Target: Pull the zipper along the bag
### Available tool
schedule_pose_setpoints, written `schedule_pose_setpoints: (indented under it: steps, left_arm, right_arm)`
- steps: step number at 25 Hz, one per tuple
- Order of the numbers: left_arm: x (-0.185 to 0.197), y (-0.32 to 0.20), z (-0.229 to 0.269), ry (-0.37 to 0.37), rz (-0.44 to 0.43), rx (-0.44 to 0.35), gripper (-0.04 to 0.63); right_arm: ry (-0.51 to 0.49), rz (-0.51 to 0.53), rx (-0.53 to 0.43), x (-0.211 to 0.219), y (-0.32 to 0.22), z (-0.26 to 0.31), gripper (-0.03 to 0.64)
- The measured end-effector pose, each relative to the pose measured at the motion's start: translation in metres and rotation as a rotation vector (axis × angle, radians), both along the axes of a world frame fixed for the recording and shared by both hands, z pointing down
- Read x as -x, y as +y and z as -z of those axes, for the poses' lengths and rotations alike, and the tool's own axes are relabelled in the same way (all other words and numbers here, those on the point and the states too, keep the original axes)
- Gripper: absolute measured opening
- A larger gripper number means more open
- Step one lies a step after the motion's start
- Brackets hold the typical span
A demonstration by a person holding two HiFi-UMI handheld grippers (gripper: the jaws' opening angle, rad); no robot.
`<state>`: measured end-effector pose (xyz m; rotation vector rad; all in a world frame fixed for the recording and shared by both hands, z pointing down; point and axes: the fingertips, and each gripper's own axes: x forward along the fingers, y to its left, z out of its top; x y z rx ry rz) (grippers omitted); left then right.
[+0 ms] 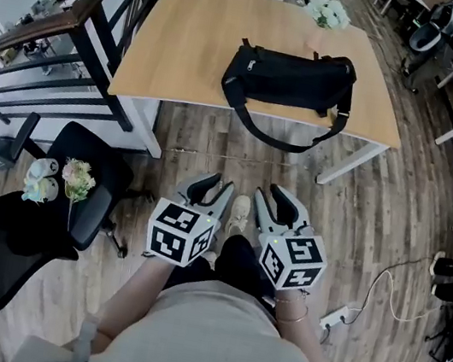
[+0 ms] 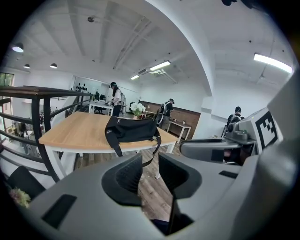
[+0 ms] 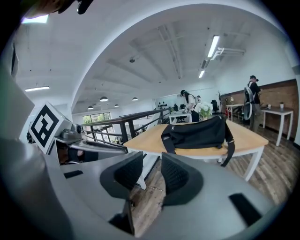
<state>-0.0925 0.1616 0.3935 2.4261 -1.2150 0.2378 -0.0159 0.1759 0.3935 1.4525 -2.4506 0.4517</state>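
Observation:
A black duffel bag (image 1: 288, 78) lies on the light wooden table (image 1: 181, 46), and its shoulder strap (image 1: 290, 142) hangs in a loop over the front edge. Both grippers are held close to the person's body, well short of the table, over the wood floor. The left gripper (image 1: 215, 184) is open with nothing between its jaws. The right gripper (image 1: 269, 194) beside it is open and empty too. In the left gripper view the bag (image 2: 131, 130) shows far beyond the left gripper (image 2: 150, 161). The right gripper view shows the bag (image 3: 197, 133) past the right gripper (image 3: 152, 164).
A black office chair (image 1: 99, 166) with a bunch of flowers (image 1: 77, 180) stands at the left, below a dark railing (image 1: 91, 13). White flowers (image 1: 327, 13) sit at the table's far edge. A cable and power strip (image 1: 340, 315) lie on the floor at the right. People (image 2: 115, 96) stand far behind.

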Motion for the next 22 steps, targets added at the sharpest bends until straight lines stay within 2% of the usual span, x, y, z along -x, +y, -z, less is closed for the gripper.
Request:
schedule_pose_setpoints:
  steps: [7, 22]
  left_arm:
    - [-0.008, -0.056, -0.004, -0.008, 0.028, 0.002, 0.104]
    - [-0.026, -0.221, 0.011, -0.019, 0.141, -0.035, 0.104]
  right_arm:
    - [-0.011, 0.006, -0.012, -0.015, -0.064, -0.001, 0.117]
    - [-0.040, 0.129, -0.056, -0.030, -0.238, 0.015, 0.118]
